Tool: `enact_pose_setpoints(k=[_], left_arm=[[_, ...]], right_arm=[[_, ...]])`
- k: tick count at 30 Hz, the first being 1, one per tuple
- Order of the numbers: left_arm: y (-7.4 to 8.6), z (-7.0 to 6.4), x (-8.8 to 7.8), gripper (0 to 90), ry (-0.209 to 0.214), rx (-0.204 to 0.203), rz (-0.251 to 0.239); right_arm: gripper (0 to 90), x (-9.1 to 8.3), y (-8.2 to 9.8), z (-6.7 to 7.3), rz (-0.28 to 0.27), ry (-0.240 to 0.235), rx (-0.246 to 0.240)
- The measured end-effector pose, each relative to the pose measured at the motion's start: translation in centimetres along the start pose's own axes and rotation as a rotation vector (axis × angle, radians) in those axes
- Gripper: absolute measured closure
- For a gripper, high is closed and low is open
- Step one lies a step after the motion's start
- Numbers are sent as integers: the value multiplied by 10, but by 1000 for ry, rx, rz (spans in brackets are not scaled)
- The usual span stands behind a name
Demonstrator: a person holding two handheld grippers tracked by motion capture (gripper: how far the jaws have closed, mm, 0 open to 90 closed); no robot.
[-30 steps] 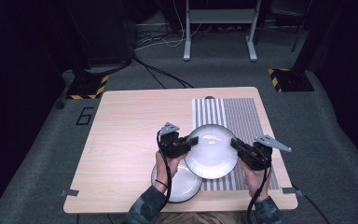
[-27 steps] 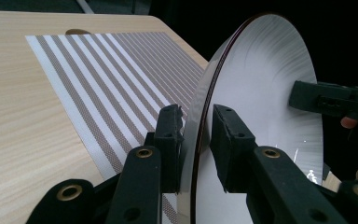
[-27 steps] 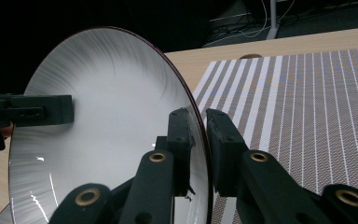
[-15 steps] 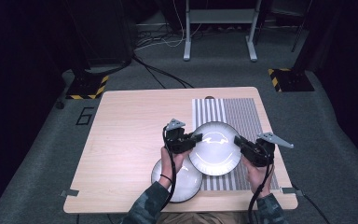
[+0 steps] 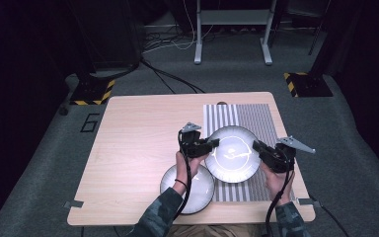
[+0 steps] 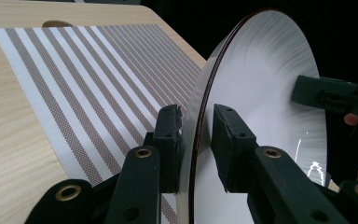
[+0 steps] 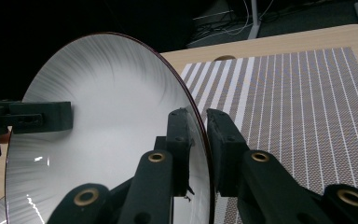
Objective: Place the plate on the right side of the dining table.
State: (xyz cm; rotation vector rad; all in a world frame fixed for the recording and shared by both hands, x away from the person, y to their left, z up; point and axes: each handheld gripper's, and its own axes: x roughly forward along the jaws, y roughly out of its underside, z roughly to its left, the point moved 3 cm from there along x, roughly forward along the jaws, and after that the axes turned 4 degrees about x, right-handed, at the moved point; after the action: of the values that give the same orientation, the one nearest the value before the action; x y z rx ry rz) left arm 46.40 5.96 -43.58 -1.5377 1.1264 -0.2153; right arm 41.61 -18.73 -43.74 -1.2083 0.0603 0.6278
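A white plate (image 5: 233, 153) with a dark rim is held tilted above the striped placemat (image 5: 246, 114). My left gripper (image 5: 212, 144) is shut on its left rim and my right gripper (image 5: 257, 146) is shut on its right rim. In the left gripper view the jaws (image 6: 196, 112) straddle the plate's (image 6: 261, 93) edge, with the right gripper (image 6: 335, 95) clamped on the far side. In the right gripper view the jaws (image 7: 198, 114) pinch the plate's (image 7: 107, 116) rim, and the left gripper (image 7: 28, 119) bites the opposite edge.
A second white plate (image 5: 187, 190) lies flat on the wooden table (image 5: 133, 143) near its front edge, under the left forearm. The placemat covers the table's right part. Dark floor, cables and stands surround the table.
The held plate and both grippers have shifted a little to the right and farther from the person, moving more fully over the placemat. The lower plate has stayed put.
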Motion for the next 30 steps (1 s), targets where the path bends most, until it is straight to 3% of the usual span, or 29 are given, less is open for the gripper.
enact_pose_setpoints(k=[15,23,30], left_arm=[[-12,5,19,705,23,-8,25],[-19,5,31,700,55,8,28],[-23,5,42,694,57,9,33]], right_arm=[[790,5,-12,-11,-9,27,1],[791,2,-19,-17,-21,49,7],[790,4,-23,-24,-21,66,8]])
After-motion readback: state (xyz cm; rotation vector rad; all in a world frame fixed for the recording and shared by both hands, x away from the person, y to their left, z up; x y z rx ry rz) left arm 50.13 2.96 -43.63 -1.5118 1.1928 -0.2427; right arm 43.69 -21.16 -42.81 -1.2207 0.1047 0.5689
